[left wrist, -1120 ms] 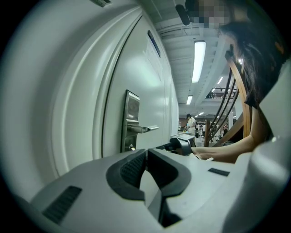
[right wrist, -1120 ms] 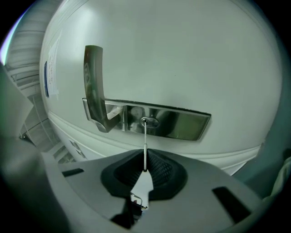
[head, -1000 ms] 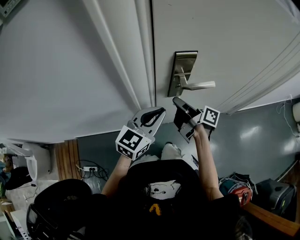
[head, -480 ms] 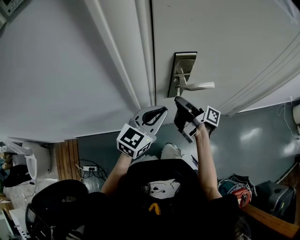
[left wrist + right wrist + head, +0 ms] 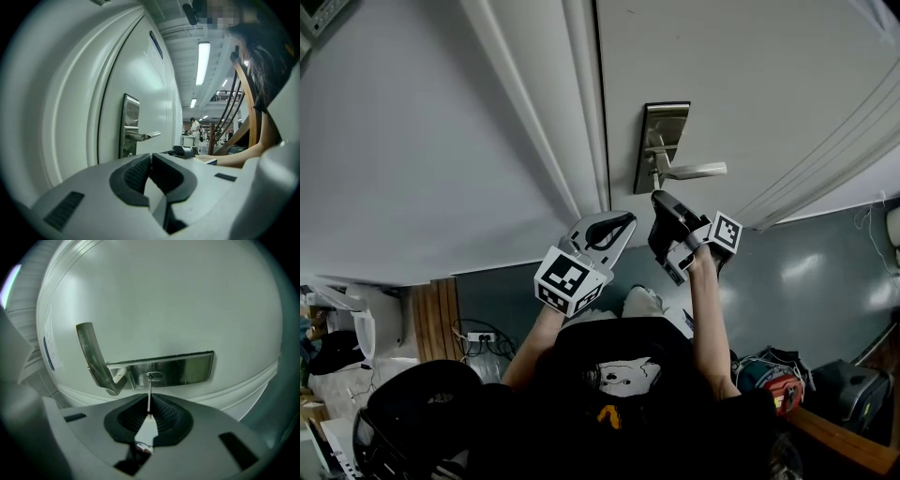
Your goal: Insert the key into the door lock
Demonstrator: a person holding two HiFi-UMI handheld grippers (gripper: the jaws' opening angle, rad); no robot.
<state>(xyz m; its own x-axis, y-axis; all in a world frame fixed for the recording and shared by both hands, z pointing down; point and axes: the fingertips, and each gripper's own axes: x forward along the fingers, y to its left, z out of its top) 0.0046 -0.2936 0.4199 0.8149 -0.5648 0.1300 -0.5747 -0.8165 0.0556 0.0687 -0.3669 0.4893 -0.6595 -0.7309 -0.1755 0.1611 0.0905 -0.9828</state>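
Evidently the work sits at the point of entry: the right gripper (image 5: 149,398) is clamped on the flat bow of a small silver metal key (image 5: 148,420). The key's thin blade stands straight out between the dark ribbed pads (image 5: 165,412) toward the oval keyhole (image 5: 154,376) in the brushed steel lock plate (image 5: 185,369) on the pale grey door (image 5: 178,301). The blade tip meets the mouth of the keyhole, though the right gripper view does not show whether it has gone in at all. Beside the keyhole, the curved steel lever handle (image 5: 91,355) juts out, close to the gripper but apart from it. The left gripper (image 5: 151,159) hangs further back from the door with its jaws pressed together on nothing. The key looks light and stiff, with smooth faces that could pivot or slide between the pads. Its narrow blade would likely twist or jam if pushed off-axis. The bow seems the right place to hold it, gripped across its flat faces so that the whole blade is free. A straight, gentle push in line with the keyway appears safest, with a small wiggle rather than force if it binds.
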